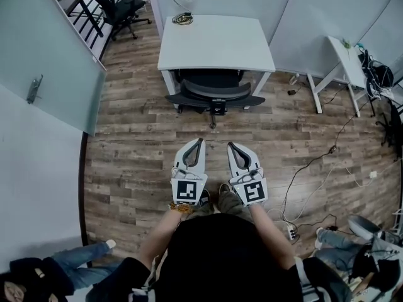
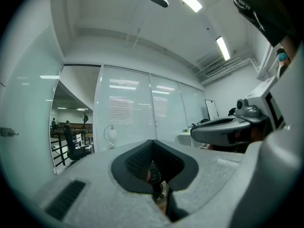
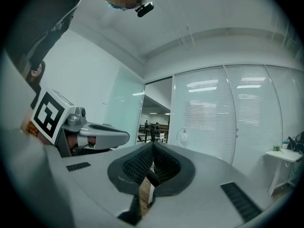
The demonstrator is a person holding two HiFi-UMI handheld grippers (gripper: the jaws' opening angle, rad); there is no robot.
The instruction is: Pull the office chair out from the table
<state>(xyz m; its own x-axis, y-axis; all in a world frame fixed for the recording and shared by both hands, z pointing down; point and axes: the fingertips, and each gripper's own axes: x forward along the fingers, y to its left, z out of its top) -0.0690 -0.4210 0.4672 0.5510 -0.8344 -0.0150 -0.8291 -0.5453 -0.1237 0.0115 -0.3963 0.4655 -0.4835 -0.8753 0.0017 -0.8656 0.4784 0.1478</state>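
Black office chair tucked under wht table, untouched.

Two claws: left claw, right claw. Two office chairs: near chair, far chair. Two white surfaces: middle surface, side surface.

Floor: wood-look planks, grey-brown, weathered grain, matt.
Surface: white, smooth, low sheen; legs same white finish.
Chair: black mesh back, dark plastic frame, matt.
Left gripper, right gripper: pale grey plastic shells, matt, finely grained; marker cubes printed black on white.
Fingers: black pads, ribbed, rubbery look.
Partition: frosted glass, pale green tint, faint sheen.
Handle: dull grey metal.
Cables: thin, black, plastic-sheathed.
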